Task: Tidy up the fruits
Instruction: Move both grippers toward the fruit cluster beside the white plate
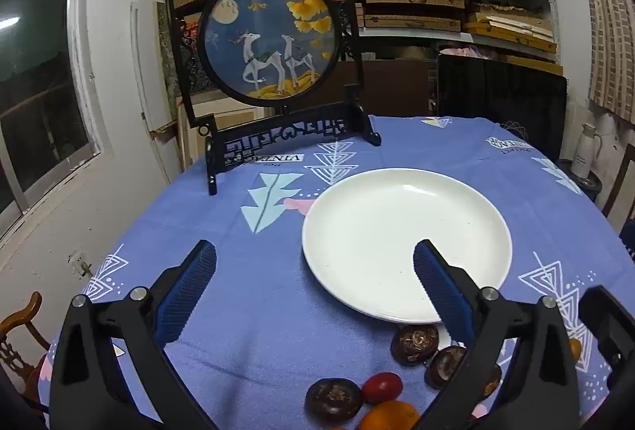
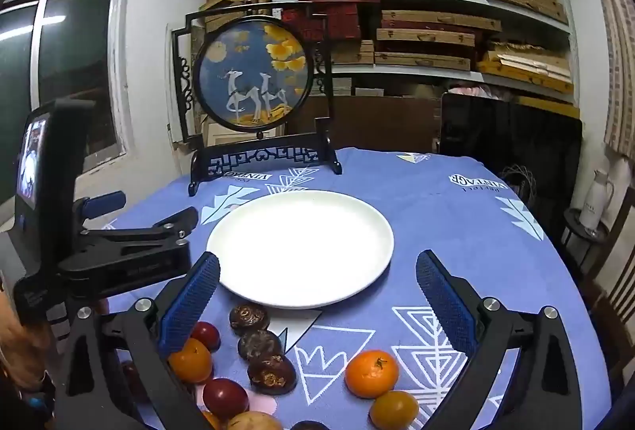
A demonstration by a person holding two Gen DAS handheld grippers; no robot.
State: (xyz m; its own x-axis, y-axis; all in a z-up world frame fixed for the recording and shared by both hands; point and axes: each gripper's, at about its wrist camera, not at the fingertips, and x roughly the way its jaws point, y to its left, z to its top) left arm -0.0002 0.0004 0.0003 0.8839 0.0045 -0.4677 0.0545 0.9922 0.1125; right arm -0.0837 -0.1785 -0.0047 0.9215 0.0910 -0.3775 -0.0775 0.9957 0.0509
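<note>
White ceramic is noted at the centre of the table (image 2: pixel 456 215): one plate (image 2: pixel 300 247), bare, resting on a blue patterned cloth (image 1: pixel 246 311). Fruit is grouped on the cloth at the plate's 6 o'clock side, none of it on the plate. In the right wrist view, three dark brown fruits (image 2: pixel 258 344) are seen in a line just below the plate rim, red fruits (image 2: pixel 225 399) and an orange (image 2: pixel 190 360) at their 9 o'clock, and two further oranges (image 2: pixel 372 373) apart at 4 o'clock. The right gripper (image 2: pixel 317 305) is held above this group, jaws spread wide, nothing between them. The left gripper (image 1: pixel 315 295) is likewise spread wide and empty, its right finger overlapping the plate's near rim in view; whether contact is made cannot be told. A round embroidered screen (image 1: pixel 270 41) in a black stand is recorded at the plate's 11 o'clock. Stacked boxes (image 2: pixel 428 33) are shelved behind.
</note>
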